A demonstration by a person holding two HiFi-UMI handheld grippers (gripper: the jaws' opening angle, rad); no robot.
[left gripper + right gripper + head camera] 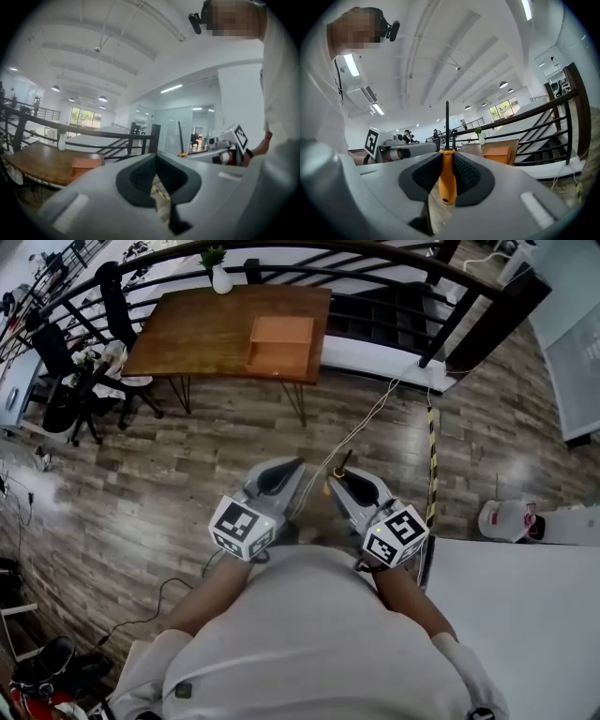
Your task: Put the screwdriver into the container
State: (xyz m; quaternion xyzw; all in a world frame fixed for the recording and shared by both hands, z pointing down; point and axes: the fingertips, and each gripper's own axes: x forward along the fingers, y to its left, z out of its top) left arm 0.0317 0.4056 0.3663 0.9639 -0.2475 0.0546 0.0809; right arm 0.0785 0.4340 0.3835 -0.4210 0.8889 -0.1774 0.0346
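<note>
Two grippers are held close together in front of the person. The right gripper (447, 161) is clamped on the orange handle of the screwdriver (447, 180), whose dark shaft stands upright. The left gripper (156, 161) has its jaws together with nothing between them. The container (280, 343), a shallow orange-brown tray, lies on the wooden table (202, 329) well ahead, near its right end. A white vase (221, 279) stands at the table's far edge before a dark railing (375, 254). Plank floor (187, 484) lies between person and table, crossed by a pale cable (370, 418) beside a striped strip (432, 465). Dark chairs (117, 296) stand to the left.
</note>
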